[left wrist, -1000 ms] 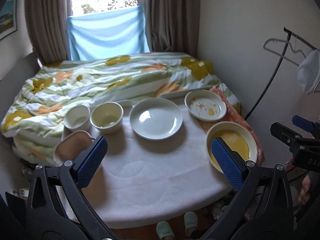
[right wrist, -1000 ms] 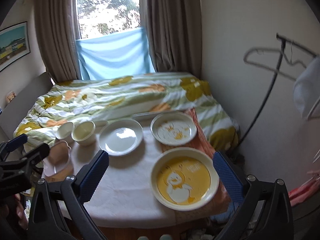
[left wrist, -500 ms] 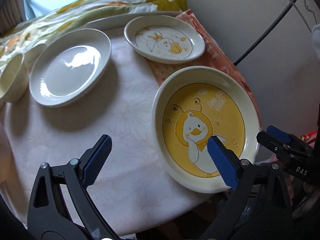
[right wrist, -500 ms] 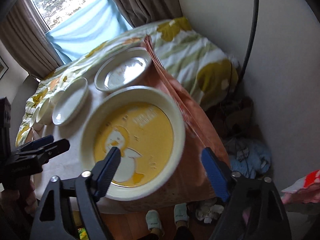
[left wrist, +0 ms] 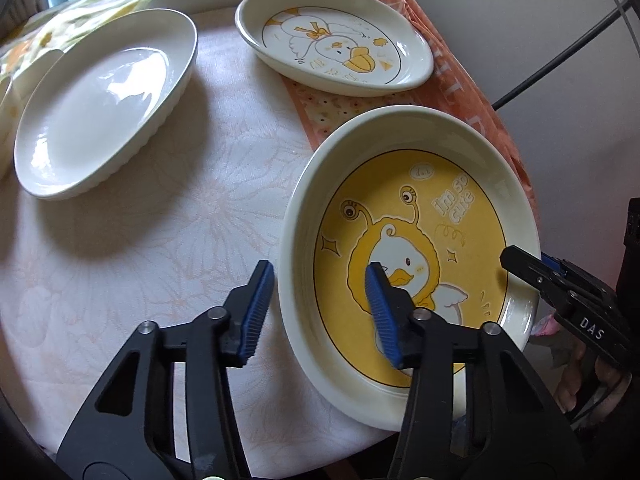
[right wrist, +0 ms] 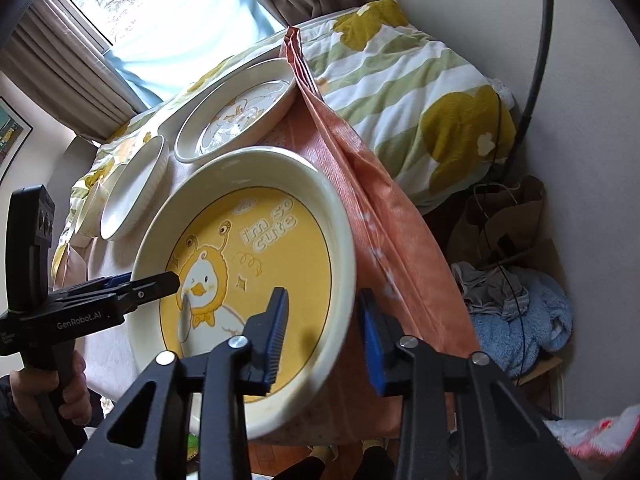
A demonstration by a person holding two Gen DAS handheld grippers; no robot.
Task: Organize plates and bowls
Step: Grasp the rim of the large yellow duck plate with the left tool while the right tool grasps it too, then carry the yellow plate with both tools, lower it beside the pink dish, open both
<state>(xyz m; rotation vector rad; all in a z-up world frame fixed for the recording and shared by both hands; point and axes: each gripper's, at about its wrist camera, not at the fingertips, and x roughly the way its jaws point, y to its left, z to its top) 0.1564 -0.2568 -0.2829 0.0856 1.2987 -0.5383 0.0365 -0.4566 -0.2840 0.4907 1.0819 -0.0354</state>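
Looking across the bed w/ its flowered quilt [right wrist: 404, 80], curtained window [right wrist: 160, 12] behind, then the round table [left wrist: 152, 240] in pale cloth. Big yellow duck plate [left wrist: 404, 208] sits at the table's near-right edge, nothing in it. Left gripper [left wrist: 320, 312] and right gripper [right wrist: 324, 336] both straddle its rim, jaws apart, not clamped. White plate [left wrist: 100, 96] and small duck dish [left wrist: 336, 36] lie beyond, both bare.

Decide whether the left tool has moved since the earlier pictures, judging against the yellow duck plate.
Yes. The left tool has come in toward the yellow duck plate and now straddles its near rim, one finger inside and one outside, where earlier it hung well back above the table.
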